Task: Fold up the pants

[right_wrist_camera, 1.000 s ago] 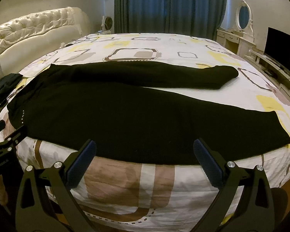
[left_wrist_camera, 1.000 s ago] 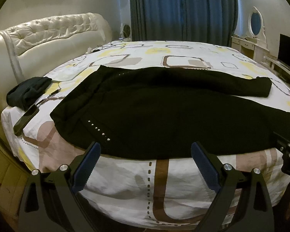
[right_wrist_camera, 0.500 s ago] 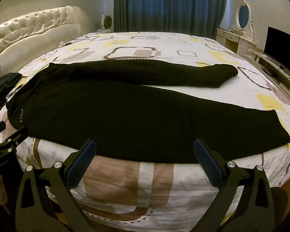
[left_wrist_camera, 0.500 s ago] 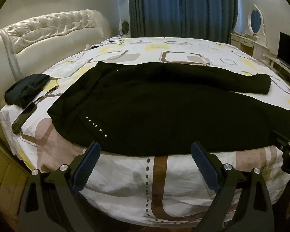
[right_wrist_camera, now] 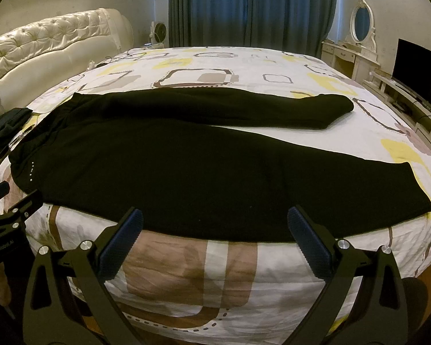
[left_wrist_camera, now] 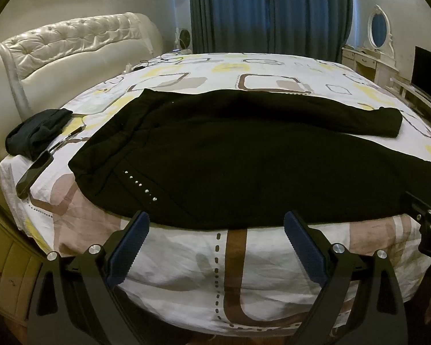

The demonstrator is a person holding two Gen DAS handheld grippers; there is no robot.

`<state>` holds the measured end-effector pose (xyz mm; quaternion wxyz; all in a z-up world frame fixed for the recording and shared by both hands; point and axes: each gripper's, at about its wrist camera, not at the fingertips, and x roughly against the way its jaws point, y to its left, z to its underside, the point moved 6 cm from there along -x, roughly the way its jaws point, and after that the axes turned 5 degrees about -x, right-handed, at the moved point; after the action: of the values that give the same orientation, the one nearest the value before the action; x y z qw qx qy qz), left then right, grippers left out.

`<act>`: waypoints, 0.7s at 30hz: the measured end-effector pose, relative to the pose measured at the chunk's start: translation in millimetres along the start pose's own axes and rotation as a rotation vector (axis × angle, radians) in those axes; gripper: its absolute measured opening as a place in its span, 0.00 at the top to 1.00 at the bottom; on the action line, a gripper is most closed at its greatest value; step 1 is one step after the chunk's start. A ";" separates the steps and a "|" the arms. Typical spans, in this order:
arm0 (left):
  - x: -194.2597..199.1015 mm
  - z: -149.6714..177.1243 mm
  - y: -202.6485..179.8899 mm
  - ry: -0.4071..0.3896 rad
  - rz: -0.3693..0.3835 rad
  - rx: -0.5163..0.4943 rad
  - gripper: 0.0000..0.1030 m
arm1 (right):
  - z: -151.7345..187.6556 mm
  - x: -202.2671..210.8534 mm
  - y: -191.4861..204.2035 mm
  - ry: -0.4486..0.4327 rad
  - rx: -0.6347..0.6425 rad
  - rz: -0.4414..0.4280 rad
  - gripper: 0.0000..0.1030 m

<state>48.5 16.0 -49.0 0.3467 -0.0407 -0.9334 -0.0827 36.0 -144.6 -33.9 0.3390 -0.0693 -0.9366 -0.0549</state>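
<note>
You hold the left gripper [left_wrist_camera: 215,227] and right gripper [right_wrist_camera: 215,224] spread wide, empty, just short of the black pants [right_wrist_camera: 186,172], poised to pinch the near leg's edge.

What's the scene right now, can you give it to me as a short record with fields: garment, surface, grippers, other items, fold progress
garment: black pants, spread flat, legs apart, waistband to the left
surface: bed with a patterned sheet
left gripper: open, empty, short of the near edge of the pants by the waist end
right gripper: open, empty, short of the near leg
other items: dark bundled cloth and a phone lying left of the waistband
fold progress: no fold made yet
</note>
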 end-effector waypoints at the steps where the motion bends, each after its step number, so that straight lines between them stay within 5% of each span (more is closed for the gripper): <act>1: -0.2 0.3 0.1 0.001 0.001 0.000 0.09 | 0.5 -0.1 -0.4 0.000 0.000 0.000 0.02; 21: 0.1 -0.9 -2.6 -0.003 0.004 -0.024 0.09 | 2.9 -1.4 -2.8 0.001 -0.002 0.001 0.02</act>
<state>48.6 13.3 -48.6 0.3450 -0.0469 -0.9328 -0.0932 34.8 -147.1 -37.2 0.3396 -0.0702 -0.9363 -0.0559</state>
